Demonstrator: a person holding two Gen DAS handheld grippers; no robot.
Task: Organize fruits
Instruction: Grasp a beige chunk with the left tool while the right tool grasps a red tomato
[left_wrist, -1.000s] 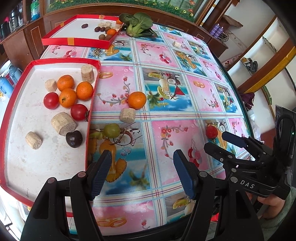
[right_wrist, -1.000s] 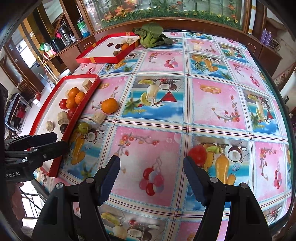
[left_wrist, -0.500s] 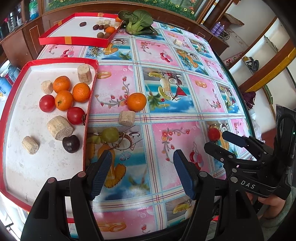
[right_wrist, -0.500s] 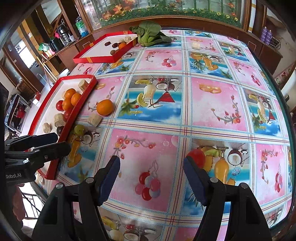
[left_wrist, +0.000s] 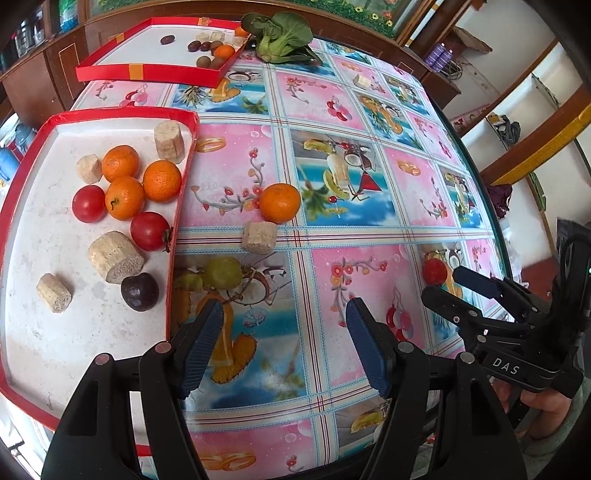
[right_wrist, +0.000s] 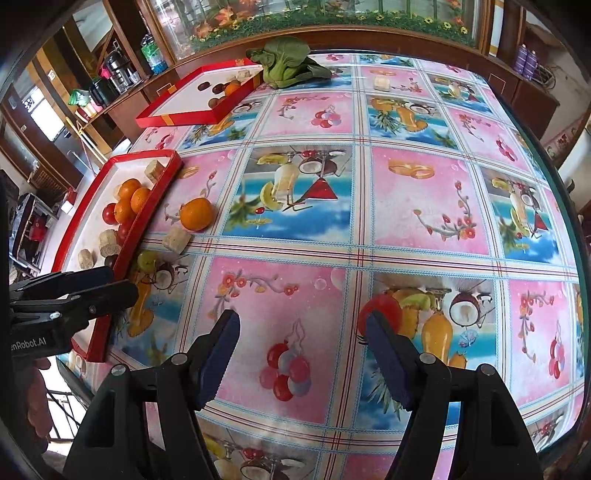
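My left gripper (left_wrist: 282, 314) hangs open over the patterned tablecloth with nothing between its blue pads. Just left of it lies a red tray (left_wrist: 183, 177) holding oranges (left_wrist: 161, 181), tomatoes (left_wrist: 149, 230), a dark plum (left_wrist: 139, 291) and beige chunks (left_wrist: 114, 256). Loose on the cloth beyond it are an orange (left_wrist: 279, 203), a beige chunk (left_wrist: 259, 236) and a green fruit (left_wrist: 223, 272). My right gripper (right_wrist: 303, 325) is also open and empty. A red tomato (right_wrist: 384, 310) sits just past its right fingertip. The left wrist view shows that tomato (left_wrist: 435, 271) beside the right gripper (left_wrist: 448, 286).
A second red tray (left_wrist: 147, 70) with small dark fruits and an orange stands at the far left. Beside it lies a leafy green vegetable (left_wrist: 280, 35). Another beige chunk (right_wrist: 381, 83) rests far back. Wooden cabinets ring the table; its edge curves along the right.
The scene has slid only slightly in both views. Both grippers keep the same gap, and no fruit has moved.
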